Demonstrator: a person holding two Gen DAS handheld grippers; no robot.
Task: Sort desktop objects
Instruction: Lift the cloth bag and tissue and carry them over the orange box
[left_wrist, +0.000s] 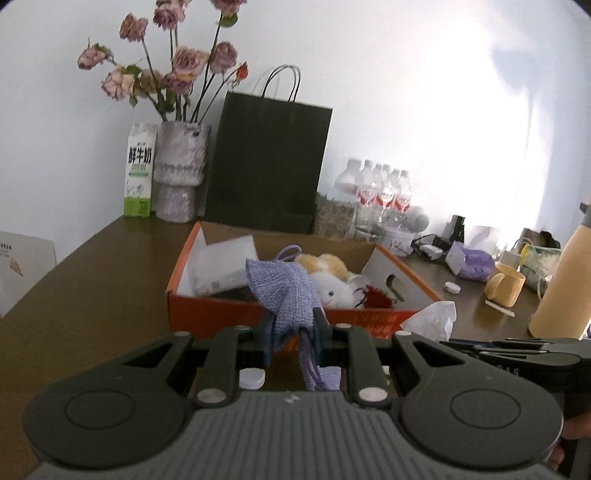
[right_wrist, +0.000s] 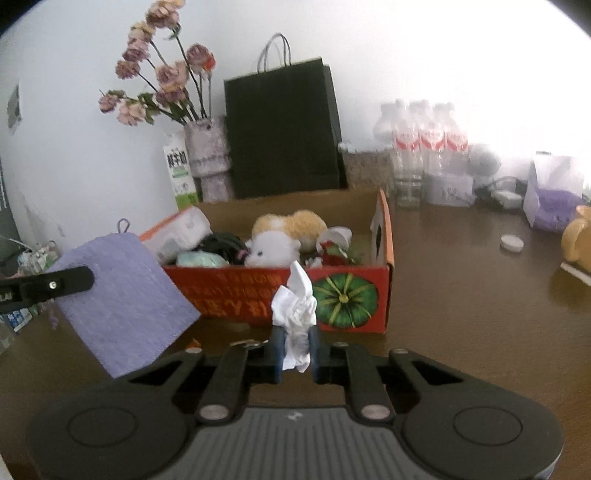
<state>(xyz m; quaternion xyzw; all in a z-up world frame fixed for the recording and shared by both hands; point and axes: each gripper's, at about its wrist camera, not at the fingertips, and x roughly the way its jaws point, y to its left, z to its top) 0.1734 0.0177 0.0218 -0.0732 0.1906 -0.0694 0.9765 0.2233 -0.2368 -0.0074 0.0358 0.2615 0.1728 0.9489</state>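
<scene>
My left gripper is shut on a purple woven drawstring pouch and holds it above the table just in front of the orange cardboard box. The pouch also shows in the right wrist view, left of the box. My right gripper is shut on a crumpled white tissue, held before the box's front wall; the tissue shows in the left wrist view. The box holds a white and tan plush toy, white packets, black and red items.
On the brown table: a black paper bag, a vase of dried roses, a milk carton, water bottles, a white cap, a yellow mug, a tan flask, and a white cap under my left gripper.
</scene>
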